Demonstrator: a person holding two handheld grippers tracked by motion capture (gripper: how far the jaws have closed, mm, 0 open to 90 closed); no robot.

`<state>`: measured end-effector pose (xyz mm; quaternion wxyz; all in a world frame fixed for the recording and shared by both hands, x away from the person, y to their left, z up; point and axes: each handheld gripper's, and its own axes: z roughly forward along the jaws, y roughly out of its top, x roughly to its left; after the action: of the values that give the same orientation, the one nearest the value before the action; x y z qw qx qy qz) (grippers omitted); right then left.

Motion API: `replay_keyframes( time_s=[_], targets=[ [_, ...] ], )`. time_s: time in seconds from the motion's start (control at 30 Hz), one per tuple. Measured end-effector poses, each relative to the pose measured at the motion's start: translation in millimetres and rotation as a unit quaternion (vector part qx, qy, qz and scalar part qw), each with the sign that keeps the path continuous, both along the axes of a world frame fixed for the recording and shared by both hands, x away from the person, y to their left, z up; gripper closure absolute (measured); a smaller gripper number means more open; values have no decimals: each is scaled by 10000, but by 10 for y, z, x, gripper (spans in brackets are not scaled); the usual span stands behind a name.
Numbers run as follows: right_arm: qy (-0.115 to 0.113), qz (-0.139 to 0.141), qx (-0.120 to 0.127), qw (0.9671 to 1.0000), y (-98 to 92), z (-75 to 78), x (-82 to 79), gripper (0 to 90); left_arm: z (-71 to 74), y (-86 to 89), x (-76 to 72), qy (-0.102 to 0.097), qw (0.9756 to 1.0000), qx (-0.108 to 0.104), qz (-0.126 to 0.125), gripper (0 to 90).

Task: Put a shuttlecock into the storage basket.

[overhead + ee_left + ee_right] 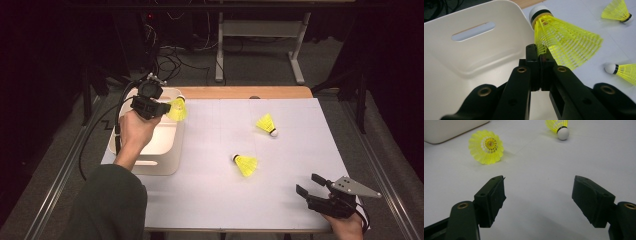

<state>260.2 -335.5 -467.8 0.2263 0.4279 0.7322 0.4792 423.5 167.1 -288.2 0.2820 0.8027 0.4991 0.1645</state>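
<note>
Two shuttlecocks (246,164) on white table (210,200) (dark room); left gripper (159,108) fingers clamp third shuttlecock (177,110), right gripper (311,186) wide.

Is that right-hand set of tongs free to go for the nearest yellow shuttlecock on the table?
Probably yes. The right tongs are open and hold nothing, and only bare white table lies between them and the nearest shuttlecock.

This looks like a lab or test room, not a home. A white-topped work table (280,200) stands on grey carpet floor (260,65), lit brightly while everything around stays dark. Loose black cables (170,60) tangle on the floor behind it, beside the metal legs of a height-adjustable desk (260,30), and rails (60,175) run alongside the table.
</note>
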Motion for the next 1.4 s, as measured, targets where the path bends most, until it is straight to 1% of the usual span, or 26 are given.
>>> replay_keyframes(
  time_s=[0.37,0.63,1.1,1.4],
  targets=[
    [3,-7,-21,10000,4,0,3,270,-64,169,-12,53,9998,-21,180,890],
    [-1,-10,-27,10000,4,0,3,270,-105,235,-10,82,9996,-6,261,890],
    [-6,-11,-22,10000,1,0,6,270,-224,270,39,170,9994,28,313,890],
    [-12,-12,-13,10000,-1,0,6,269,-288,256,69,202,9993,91,288,890]
  ],
)
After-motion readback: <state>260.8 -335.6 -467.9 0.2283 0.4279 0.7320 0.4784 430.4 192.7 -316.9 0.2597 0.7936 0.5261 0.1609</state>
